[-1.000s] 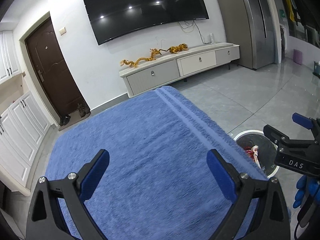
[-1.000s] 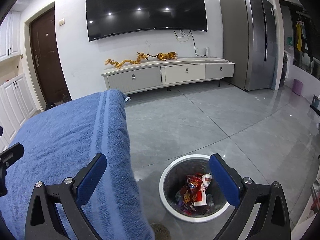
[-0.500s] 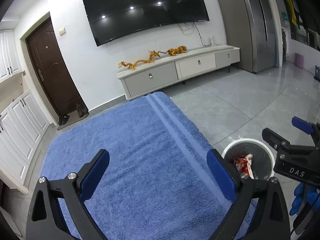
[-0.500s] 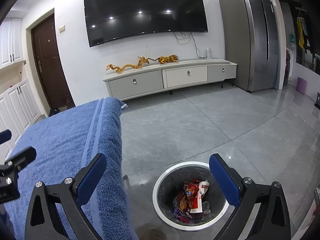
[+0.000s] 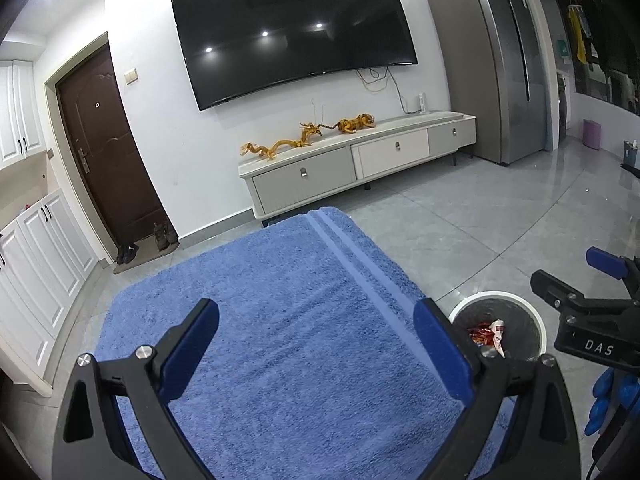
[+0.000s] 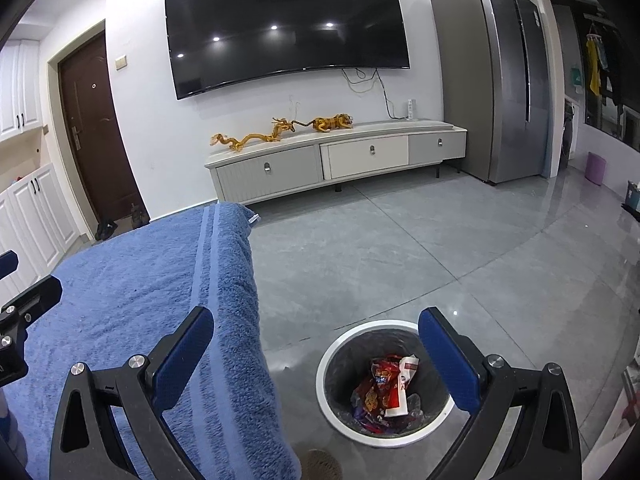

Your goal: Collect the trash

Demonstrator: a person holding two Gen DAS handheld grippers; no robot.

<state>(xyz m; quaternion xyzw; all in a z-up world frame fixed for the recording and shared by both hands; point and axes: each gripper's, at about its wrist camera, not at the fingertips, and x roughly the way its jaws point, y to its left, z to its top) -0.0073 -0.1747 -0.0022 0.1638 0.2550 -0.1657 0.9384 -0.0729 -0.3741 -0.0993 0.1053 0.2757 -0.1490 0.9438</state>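
Blue terry towelling over the desk (image 5: 280, 360) is bare of litter, both the left tongs (image 5: 316, 344) and right tongs (image 6: 316, 344) are held spread and empty, and crumpled red-and-white wrappers (image 6: 384, 392) are gathered in the round white-rimmed grey bin (image 6: 332, 408) at the desk's three o'clock.

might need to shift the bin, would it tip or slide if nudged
The bin looks wide and squat, so it would probably slide, not tip. The glossy floor suggests little grip. It holds only crumpled wrappers, so it is likely light.
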